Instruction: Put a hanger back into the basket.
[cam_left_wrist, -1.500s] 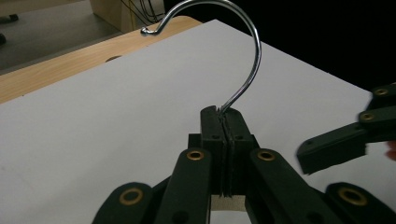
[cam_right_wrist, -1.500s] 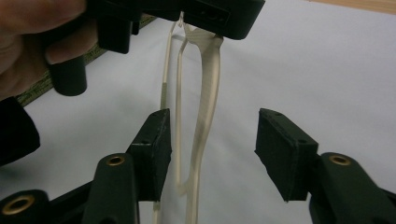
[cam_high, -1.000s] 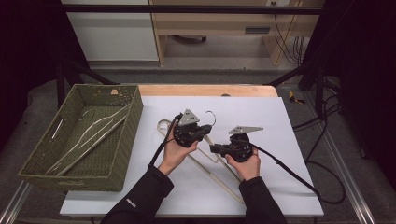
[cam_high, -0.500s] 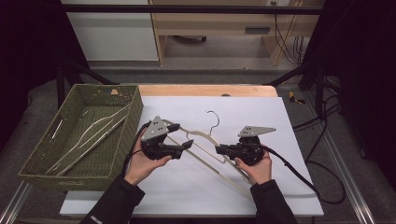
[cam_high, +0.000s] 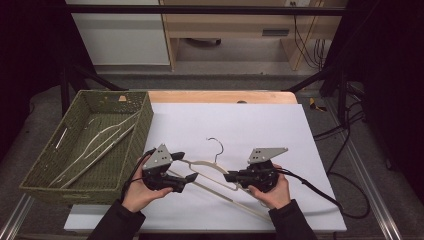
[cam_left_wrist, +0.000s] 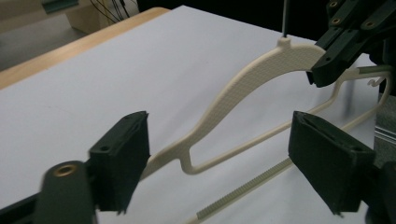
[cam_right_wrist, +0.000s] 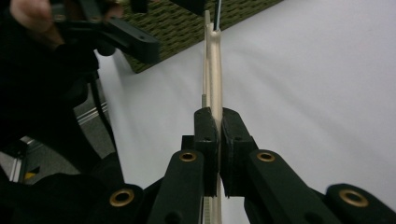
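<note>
A cream plastic hanger (cam_high: 207, 164) with a thin wire hook hovers low over the white table (cam_high: 240, 120). My right gripper (cam_high: 227, 176) is shut on its right shoulder; the right gripper view shows both pads (cam_right_wrist: 208, 130) pressed on the hanger (cam_right_wrist: 214, 70), seen edge-on. My left gripper (cam_high: 186, 166) points right at the hanger's left end. Its jaws have just been opening and stand wide apart (cam_left_wrist: 219, 126), with the hanger's arm (cam_left_wrist: 261, 65) running between them, untouched. The right gripper (cam_left_wrist: 345, 37) shows at the top right of the left gripper view.
A green woven basket (cam_high: 143, 131) stands at the table's left, with several pale hangers (cam_high: 95, 145) lying in it. A wooden strip (cam_high: 220, 96) runs along the far edge. A black cable (cam_high: 320, 192) trails from the right gripper to the right.
My left gripper let go near the hanger's neck, opened, and moved left and toward the person to the hanger's left end. My right gripper drew back a little, still holding the hanger.
</note>
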